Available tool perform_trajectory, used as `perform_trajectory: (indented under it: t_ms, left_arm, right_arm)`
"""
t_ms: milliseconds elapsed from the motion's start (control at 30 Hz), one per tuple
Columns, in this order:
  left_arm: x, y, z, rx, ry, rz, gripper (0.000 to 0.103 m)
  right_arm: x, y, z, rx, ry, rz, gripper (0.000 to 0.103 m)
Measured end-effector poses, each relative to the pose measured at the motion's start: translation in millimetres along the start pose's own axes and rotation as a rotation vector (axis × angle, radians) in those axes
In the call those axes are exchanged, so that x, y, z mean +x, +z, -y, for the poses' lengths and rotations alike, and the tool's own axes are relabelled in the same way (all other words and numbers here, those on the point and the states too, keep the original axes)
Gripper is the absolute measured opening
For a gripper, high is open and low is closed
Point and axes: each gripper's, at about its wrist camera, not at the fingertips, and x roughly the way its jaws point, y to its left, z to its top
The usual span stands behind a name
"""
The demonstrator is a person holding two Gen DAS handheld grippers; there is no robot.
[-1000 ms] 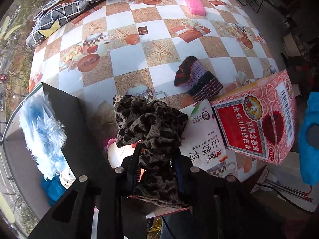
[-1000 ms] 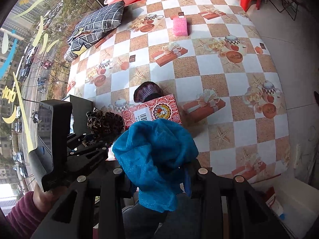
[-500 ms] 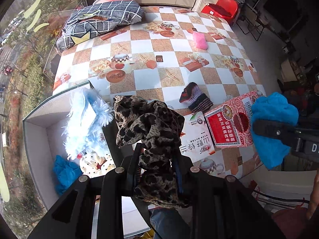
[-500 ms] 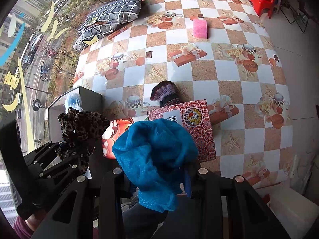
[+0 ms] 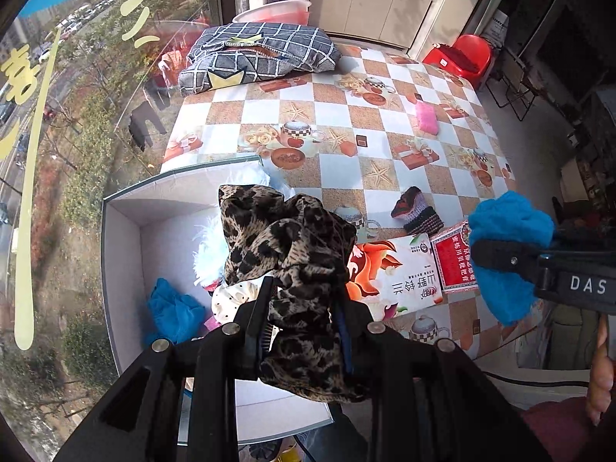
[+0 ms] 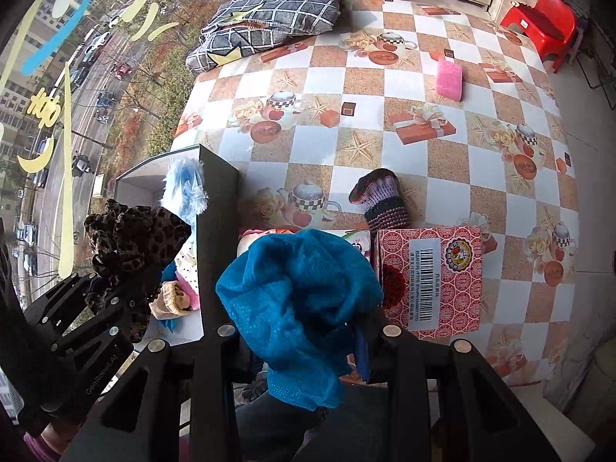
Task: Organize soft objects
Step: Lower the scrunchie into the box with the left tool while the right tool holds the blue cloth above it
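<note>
My left gripper point(image 5: 302, 300) is shut on a leopard-print cloth point(image 5: 285, 246) and holds it above the open white box point(image 5: 123, 231); it also shows in the right wrist view point(image 6: 131, 238). My right gripper point(image 6: 304, 327) is shut on a blue mesh cloth point(image 6: 300, 288), held above the table's front edge; the blue cloth shows in the left wrist view point(image 5: 508, 238). Inside the box lie a blue cloth point(image 5: 173, 312), a fluffy light-blue item point(image 6: 184, 188) and a dotted cream item point(image 5: 235, 296). A striped knit sock point(image 6: 379, 200) and a pink sponge point(image 6: 448, 79) lie on the table.
A red patterned carton point(image 6: 431, 277) and a white printed carton point(image 5: 396, 281) stand on the checkered table point(image 6: 385, 146) near the front edge. A grey checked pillow point(image 5: 261, 57) lies at the far left corner. A red stool point(image 5: 466, 57) stands beyond the table.
Both grippers have risen and pulled back, so more of the table and the box is in view. The left gripper has shifted left over the box. Both cloths stay gripped.
</note>
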Motion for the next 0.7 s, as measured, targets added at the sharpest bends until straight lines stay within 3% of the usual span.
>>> perform_trajectory:
  t_ms: [700]
  left_arm:
    - [-19.7, -31.8, -59.6, -0.183, 0.060, 0.029, 0.030]
  right_arm:
    - [16.8, 4.4, -80.7, -0.234, 0.017, -0.046, 0.036]
